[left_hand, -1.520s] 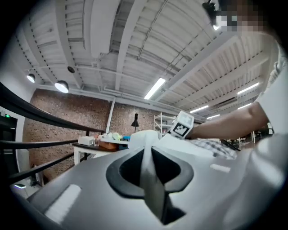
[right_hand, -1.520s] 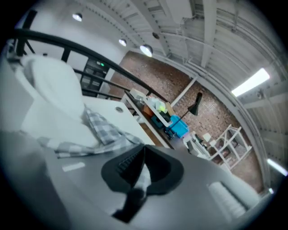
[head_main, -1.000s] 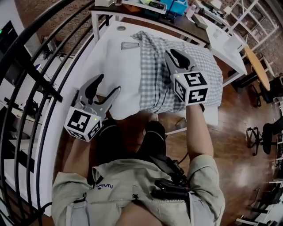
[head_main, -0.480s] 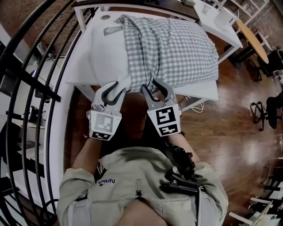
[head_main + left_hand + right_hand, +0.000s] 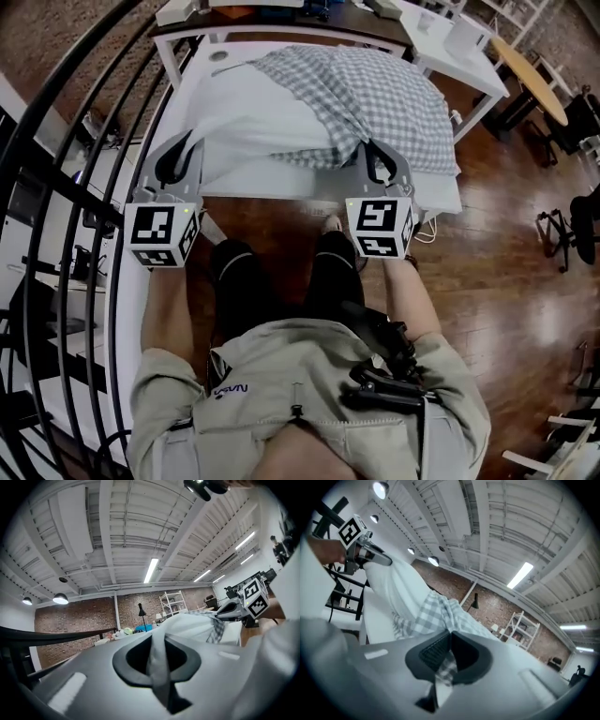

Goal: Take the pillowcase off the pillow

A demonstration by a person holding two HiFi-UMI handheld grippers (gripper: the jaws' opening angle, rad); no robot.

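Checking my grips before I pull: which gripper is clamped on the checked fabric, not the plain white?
The right gripper: its jaws, just closed, pinch the checked pillowcase at its near edge. The left gripper, also just closed, pinches the white pillow instead.

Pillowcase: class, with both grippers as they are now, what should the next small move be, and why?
Probably draw the right gripper toward the head view's right, off the pillow, while the left gripper holds firm. Both jaws have just closed: the right pinches the checked pillowcase edge, the left the white pillow corner, with half the pillow already bare.
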